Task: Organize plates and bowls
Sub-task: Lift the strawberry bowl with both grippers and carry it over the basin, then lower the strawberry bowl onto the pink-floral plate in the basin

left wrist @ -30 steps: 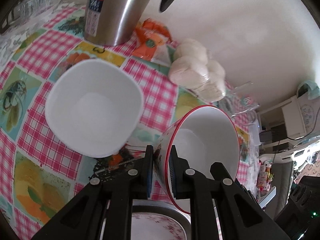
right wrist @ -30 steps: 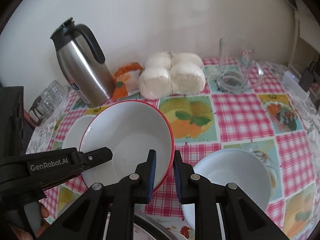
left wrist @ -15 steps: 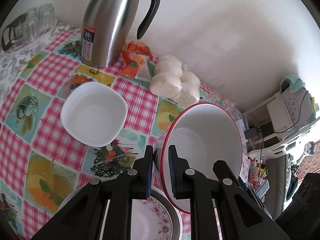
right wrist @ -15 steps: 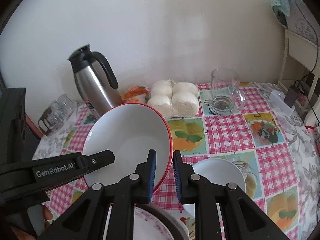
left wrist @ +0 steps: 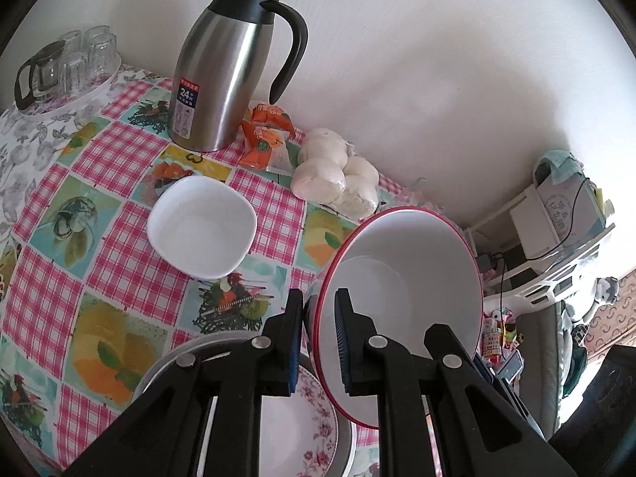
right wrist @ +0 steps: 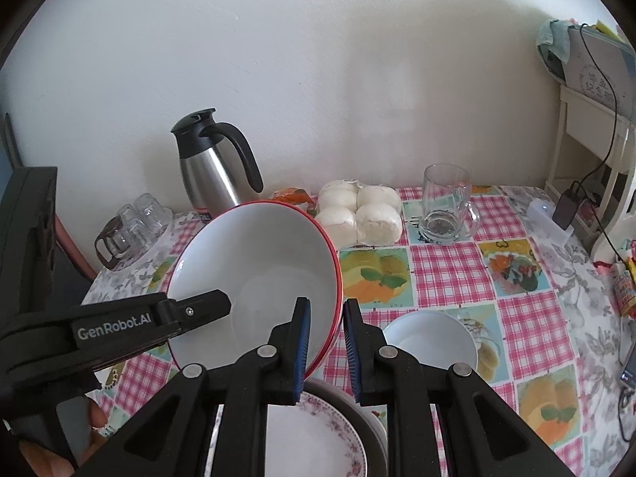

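Two grippers pinch one bowl (right wrist: 258,274) between them, clear of the table (right wrist: 449,274). It is big, round and glossy white inside, with a thin red rim, and it hangs tilted. The left gripper (left wrist: 318,338) has its ribbed blue pads closed tight on the rim, one inside, one outside. The right gripper (right wrist: 324,342) clamps the opposite edge the same way, nearly shut on the thin wall.

Under the jaws sits a plate (right wrist: 318,441), white with a pink floral border, lying in a wider grey dish (right wrist: 369,417). A squarish white bowl (left wrist: 202,226) with rounded corners rests on the checked pink oilcloth, well apart from the held one. A smaller round white bowl (right wrist: 431,342) sits just beside the right gripper. By the wall stand a brushed steel jug (left wrist: 220,79) with a black handle, a clear glass mug (right wrist: 447,206) and a bag of pale, soft buns (right wrist: 359,212).
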Action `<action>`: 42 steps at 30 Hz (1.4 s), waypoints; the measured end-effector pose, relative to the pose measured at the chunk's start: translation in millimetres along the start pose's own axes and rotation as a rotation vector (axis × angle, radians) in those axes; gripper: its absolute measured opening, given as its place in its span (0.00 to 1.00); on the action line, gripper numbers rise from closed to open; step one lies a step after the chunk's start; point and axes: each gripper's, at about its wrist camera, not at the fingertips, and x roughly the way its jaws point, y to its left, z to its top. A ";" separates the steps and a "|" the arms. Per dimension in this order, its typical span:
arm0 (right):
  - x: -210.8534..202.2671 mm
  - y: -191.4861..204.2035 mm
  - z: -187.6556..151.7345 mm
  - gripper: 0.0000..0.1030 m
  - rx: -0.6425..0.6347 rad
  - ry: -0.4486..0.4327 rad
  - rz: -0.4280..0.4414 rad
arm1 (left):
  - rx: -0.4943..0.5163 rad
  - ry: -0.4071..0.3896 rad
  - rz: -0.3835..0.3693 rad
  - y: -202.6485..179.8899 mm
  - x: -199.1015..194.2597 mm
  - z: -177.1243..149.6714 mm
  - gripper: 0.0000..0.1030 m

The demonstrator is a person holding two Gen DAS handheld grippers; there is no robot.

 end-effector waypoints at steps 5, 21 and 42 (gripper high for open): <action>-14.9 5.3 -7.9 0.19 0.000 -0.013 0.004 | 0.008 -0.010 -0.006 1.6 -9.4 -8.4 0.14; -39.2 24.6 -41.1 0.19 -0.033 0.012 0.016 | -0.004 0.023 0.004 26.4 -23.3 -44.5 0.15; -17.1 20.6 -83.4 0.20 -0.026 0.175 -0.005 | -0.002 0.106 0.107 42.3 -9.1 -74.5 0.15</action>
